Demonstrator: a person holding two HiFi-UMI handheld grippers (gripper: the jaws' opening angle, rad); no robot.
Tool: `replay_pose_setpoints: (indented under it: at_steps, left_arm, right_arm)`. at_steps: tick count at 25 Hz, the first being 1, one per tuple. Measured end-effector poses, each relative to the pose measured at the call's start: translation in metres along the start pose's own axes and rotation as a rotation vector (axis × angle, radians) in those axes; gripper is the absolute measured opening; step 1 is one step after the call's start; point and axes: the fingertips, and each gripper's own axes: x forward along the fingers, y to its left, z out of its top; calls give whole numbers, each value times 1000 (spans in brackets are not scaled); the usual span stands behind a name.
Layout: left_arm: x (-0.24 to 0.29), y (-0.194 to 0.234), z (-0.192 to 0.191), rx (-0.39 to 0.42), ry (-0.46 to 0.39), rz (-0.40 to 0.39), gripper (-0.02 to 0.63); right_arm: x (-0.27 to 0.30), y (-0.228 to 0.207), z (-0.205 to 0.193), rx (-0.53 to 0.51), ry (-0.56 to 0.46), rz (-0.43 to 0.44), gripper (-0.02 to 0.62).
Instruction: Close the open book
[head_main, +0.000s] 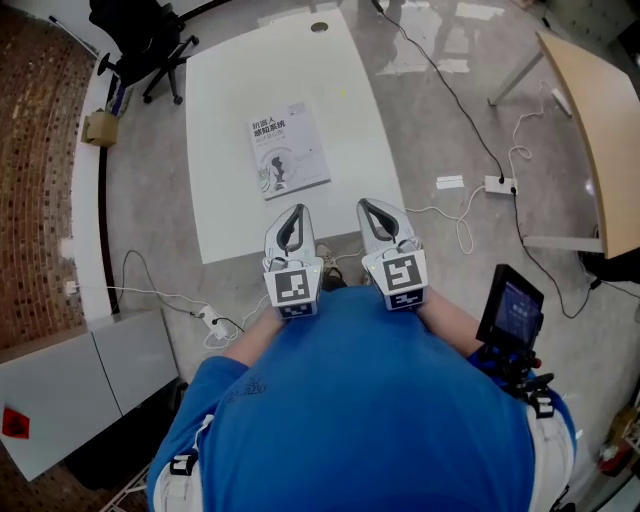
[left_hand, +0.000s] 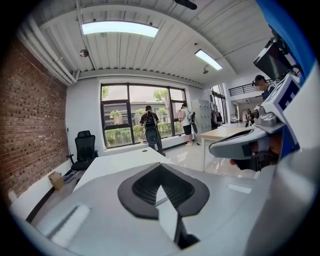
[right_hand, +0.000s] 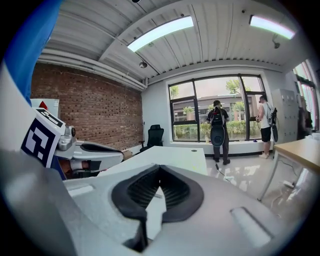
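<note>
The book (head_main: 289, 150) reads as a thin paperback. I judge it light, with a bendy cover and pages that flop rather than hold a shape. The cover looks smooth and faintly glossy, so pads would likely slide on its flat face. A pinch on a free edge would hold better than a push from above. The best place to take it is the long edge away from the spine, near the middle of that edge, lifting only the cover or a few leaves and folding them over. A grip at a corner would probably just curl the paper. Which long edge is the spine I cannot tell from here.

It lies flat on the table (head_main: 230, 90), about midway across the table and somewhat nearer the person's end. It is turned a little askew to the table's sides. What shows is a single pale grey-white face with dark print at its upper left and a small dark figure near the centre. No second page and no gutter can be seen. By that look it is lying with its cover up and already closed, so the task seems done or nearly so.

The left gripper (head_main: 297, 210) and right gripper (head_main: 365, 204) hang side by side at the table's near edge, short of the book and apart from it. Each has its jaws pressed together at the tips with nothing between them
</note>
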Motion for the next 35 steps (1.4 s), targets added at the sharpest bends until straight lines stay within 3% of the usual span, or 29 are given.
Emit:
replay_pose_setpoints:
  at_steps: [10, 15, 24, 35]
  left_arm:
    - [66, 34, -32, 14, 35, -129, 6]
    - [81, 38, -32, 27, 80, -166, 6]
    - [126, 11, -51, 45, 191, -143, 6]
    - [162, -17, -89, 175, 322, -95, 8]
  right_arm:
    - [77, -13, -11, -3, 65, -120, 3]
    - [89, -16, 0, -14, 92, -143, 3]
    - [108, -49, -14, 3, 128, -76, 3]
    - [125, -81, -35, 36, 170, 26, 3]
